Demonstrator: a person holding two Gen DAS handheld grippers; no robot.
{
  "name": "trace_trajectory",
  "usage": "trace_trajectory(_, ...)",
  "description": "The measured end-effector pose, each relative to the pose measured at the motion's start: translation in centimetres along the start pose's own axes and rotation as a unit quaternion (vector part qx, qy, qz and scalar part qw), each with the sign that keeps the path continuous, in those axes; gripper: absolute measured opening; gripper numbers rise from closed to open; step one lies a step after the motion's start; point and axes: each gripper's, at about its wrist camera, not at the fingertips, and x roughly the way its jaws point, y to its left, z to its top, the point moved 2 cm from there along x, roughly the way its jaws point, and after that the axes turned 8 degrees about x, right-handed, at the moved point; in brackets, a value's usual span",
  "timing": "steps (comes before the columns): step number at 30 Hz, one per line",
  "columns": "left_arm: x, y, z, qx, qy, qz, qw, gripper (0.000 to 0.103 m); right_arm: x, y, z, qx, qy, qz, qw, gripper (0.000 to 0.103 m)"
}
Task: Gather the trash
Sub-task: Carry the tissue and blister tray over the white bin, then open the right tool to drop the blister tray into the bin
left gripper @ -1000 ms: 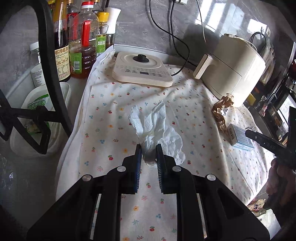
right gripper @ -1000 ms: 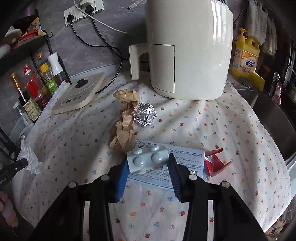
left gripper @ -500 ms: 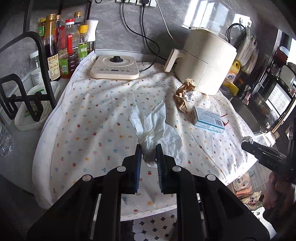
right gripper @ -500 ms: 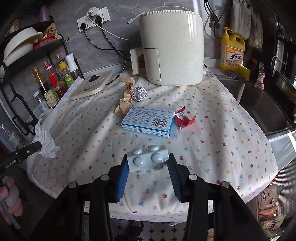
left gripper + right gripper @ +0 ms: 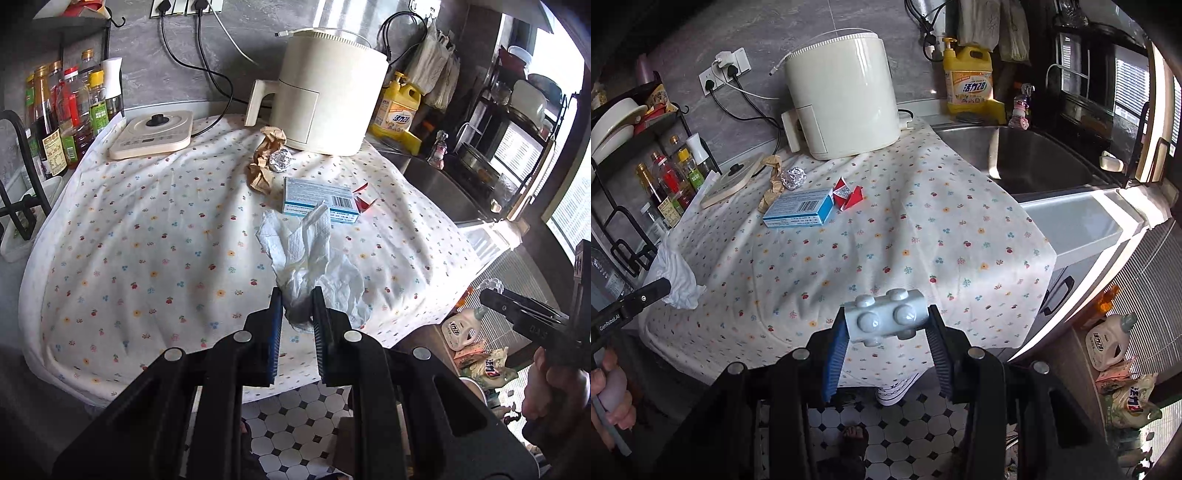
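Note:
My left gripper [image 5: 296, 295] is shut on a crumpled white paper towel [image 5: 306, 254], held off the counter's front edge; the towel also shows in the right wrist view [image 5: 677, 273]. My right gripper [image 5: 886, 314] is shut on a pale grey blister pack [image 5: 886, 318], held above the front edge of the floral cloth [image 5: 886, 236]. On the cloth lie a blue box [image 5: 798, 210], a red paper scrap [image 5: 847, 195], a foil ball [image 5: 795, 178] and crumpled brown paper [image 5: 772, 181]. The same box [image 5: 320, 199], foil ball [image 5: 279, 161] and brown paper [image 5: 264, 162] show in the left wrist view.
A cream air fryer [image 5: 846, 99] stands at the back, a flat cream appliance [image 5: 153, 134] to its left. Sauce bottles [image 5: 66, 110] and a black rack [image 5: 18, 177] line the left. A steel sink [image 5: 1027, 158] and yellow detergent [image 5: 969, 81] sit right. Tiled floor [image 5: 295, 417] lies below.
Both grippers have pulled back and away from the counter with their items still gripped; the counter looks smaller and the tiled floor now shows beneath them.

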Motion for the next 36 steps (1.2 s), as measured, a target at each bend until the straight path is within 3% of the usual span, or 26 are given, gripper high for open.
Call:
trace_trajectory(10, 2.6, -10.9, -2.4, 0.073, 0.042, -0.080, 0.9931, 0.016, -5.2, -11.8, -6.7, 0.101, 0.001, -0.077, 0.992, 0.041)
trace_trajectory(21, 4.9, -23.6, -6.0, 0.173, 0.090, -0.169, 0.9660, 0.016, -11.0, -23.5, -15.8, 0.220, 0.006, -0.163, 0.962, 0.041)
trace_trajectory(26, 5.7, -27.9, -7.8, 0.206, 0.110, -0.198, 0.9520, 0.016, -12.8, -25.6, -18.1, 0.241, -0.001, -0.177, 0.954, 0.042)
trace_trajectory(33, 6.6, -32.5, -8.7, 0.244, 0.126, -0.223, 0.9354, 0.016, -12.7, -26.3, -19.4, 0.241, -0.001, -0.175, 0.955, 0.043)
trace_trajectory(34, 6.6, -33.1, -8.7, 0.247, 0.126, -0.226, 0.9339, 0.016, -12.6, -26.5, -19.6, 0.244, -0.001, -0.172, 0.954, 0.044)
trace_trajectory(36, 6.7, -34.1, -8.7, 0.253, 0.126, -0.230, 0.9314, 0.016, -12.6, -26.8, -19.8, 0.250, -0.002, -0.167, 0.954, 0.060)
